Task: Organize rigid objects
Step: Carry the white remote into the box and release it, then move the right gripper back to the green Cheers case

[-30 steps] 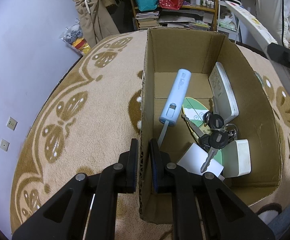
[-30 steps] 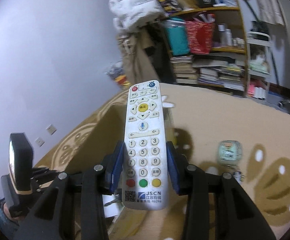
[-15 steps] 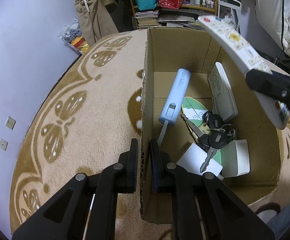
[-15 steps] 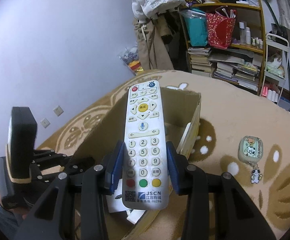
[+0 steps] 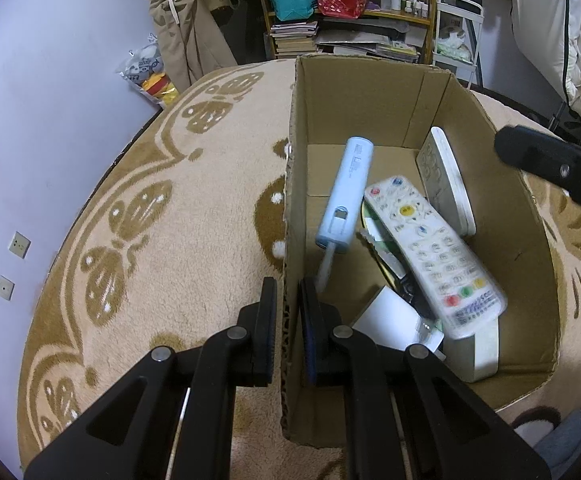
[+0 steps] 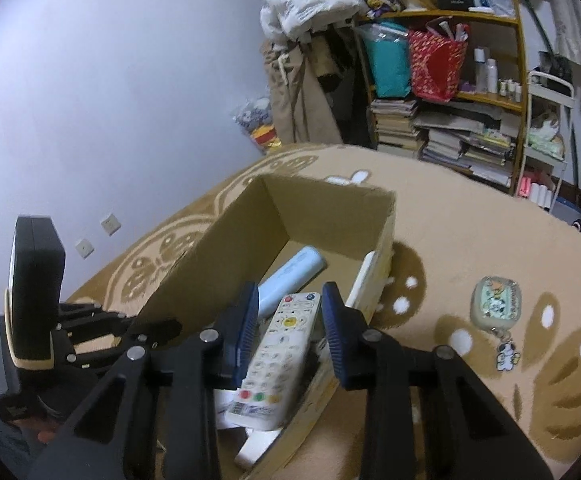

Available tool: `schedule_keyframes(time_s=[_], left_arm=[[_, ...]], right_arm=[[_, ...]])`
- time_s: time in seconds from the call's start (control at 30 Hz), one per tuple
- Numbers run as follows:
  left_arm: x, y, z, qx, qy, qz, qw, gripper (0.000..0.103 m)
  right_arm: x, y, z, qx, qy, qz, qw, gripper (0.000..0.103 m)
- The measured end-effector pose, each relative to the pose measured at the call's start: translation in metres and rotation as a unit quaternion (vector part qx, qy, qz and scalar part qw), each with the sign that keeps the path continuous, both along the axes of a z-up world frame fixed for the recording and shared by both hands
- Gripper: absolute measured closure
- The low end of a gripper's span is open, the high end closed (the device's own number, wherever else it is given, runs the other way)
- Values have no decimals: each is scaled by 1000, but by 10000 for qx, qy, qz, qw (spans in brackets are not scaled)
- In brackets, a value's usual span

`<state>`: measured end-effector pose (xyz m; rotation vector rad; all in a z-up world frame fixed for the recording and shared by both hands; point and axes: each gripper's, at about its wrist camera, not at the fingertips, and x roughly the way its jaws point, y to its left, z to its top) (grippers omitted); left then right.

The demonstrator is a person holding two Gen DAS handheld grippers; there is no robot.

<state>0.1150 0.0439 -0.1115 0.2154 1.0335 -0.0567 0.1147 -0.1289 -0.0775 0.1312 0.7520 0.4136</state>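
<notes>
Open brown corrugated cardboard box (image 5: 370,92) stands on a plush beige rug (image 5: 170,240) with brown butterfly motifs. Inside the box: a white rectangular plastic remote control (image 5: 434,256) with coloured rubber buttons lies on top of the contents, button face up, slightly blurred; a pale blue cylindrical plastic device (image 5: 344,204) rests to its left, angled toward the far wall; a flat white plastic slab (image 5: 448,184) leans on edge against the right wall; white card pieces (image 5: 386,320) lie at the near end.

Left gripper (image 5: 287,332), black with blue pads, is clamped narrowly on the box's near-left cardboard wall, one finger outside, one inside.

Right gripper (image 6: 290,332) hangs above the box, its jaws closing with nothing pressed between them; the remote control (image 6: 280,356) lies below the gap, clear of both pads.

A small pale green rounded case (image 6: 496,302) with a dangling charm lies on the rug to the right of the box, well apart from it
</notes>
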Motion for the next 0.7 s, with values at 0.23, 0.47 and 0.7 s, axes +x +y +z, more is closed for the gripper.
schedule_keyframes(time_s=[0.23, 0.47, 0.7], left_arm=[[0, -2, -2, 18, 1, -15, 10000, 92], [0, -2, -1, 3, 5, -12, 10000, 92], [0, -3, -1, 6, -4, -8, 10000, 91]], right_arm=[[16, -29, -2, -293, 13, -543, 9981, 43], [36, -62, -5, -452, 105, -989, 9940, 30], [53, -89, -17, -488, 260, -1235, 9908, 15]])
